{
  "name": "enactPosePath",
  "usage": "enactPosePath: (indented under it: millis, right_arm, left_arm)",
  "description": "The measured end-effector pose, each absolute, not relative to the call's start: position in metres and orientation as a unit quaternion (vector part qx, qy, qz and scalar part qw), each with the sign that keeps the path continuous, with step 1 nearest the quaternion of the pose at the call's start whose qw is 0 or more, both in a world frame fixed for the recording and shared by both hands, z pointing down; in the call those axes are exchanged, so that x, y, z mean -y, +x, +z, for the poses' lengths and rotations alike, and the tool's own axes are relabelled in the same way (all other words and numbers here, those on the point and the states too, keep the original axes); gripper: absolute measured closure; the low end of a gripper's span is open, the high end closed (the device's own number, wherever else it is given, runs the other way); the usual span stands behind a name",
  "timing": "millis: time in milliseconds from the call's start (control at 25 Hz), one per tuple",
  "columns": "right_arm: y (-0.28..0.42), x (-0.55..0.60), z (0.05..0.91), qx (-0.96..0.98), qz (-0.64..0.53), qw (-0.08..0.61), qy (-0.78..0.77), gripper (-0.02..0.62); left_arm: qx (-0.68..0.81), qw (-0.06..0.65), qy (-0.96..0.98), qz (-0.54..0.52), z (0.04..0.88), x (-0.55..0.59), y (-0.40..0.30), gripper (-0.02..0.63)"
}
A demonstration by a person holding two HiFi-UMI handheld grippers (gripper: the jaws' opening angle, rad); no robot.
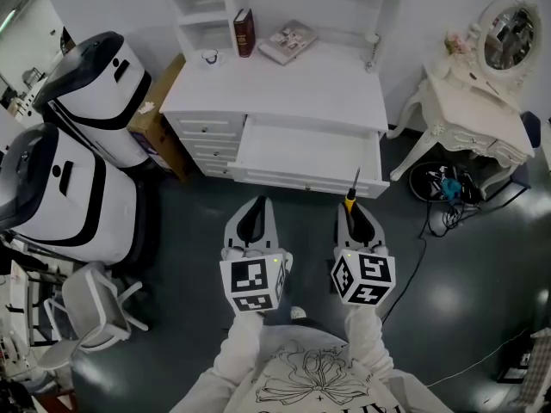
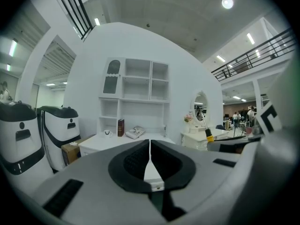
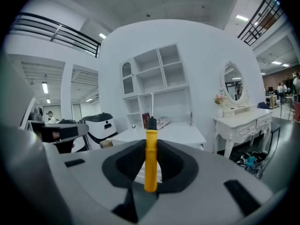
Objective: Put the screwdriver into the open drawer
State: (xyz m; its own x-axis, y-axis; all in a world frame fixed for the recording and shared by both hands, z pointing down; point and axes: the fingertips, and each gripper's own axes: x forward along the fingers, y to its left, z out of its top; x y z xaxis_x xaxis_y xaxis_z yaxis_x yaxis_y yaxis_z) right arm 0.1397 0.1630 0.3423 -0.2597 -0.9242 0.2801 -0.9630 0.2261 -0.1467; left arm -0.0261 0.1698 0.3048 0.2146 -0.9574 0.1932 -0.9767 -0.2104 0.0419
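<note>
Screwdriver (image 1: 351, 200) in my right gripper (image 1: 356, 216), near side of the open drawer (image 1: 306, 155)
Its jaws clamp the yellow handle, shaft pointing far toward the drawer; my left gripper (image 1: 256, 212), just left, has its jaws pressed together on nothing.

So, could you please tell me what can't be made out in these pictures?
- The screwdriver tip type: too small in the head and right gripper views.
- The drawer interior: blocked in the right gripper view by the right gripper itself.
- The book title: too small in every view.
</note>
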Motion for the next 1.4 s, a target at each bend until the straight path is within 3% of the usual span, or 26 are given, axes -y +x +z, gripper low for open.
enactPosePath:
  millis: [840,1400]
  right_arm:
    - [0.115,0.037,0.344,0.755,0.157,0.062,0.633,0.525]
    - [0.107,0.096,0.378,0.738,0.191,0.085,0.642,0.525]
  left_arm:
    - [0.584,0.082,0.805,0.067,0.308,0.048,-0.046,0.595]
    - [0.567,0.116,0.811,0.090,0.342,0.108,-0.053,0.595]
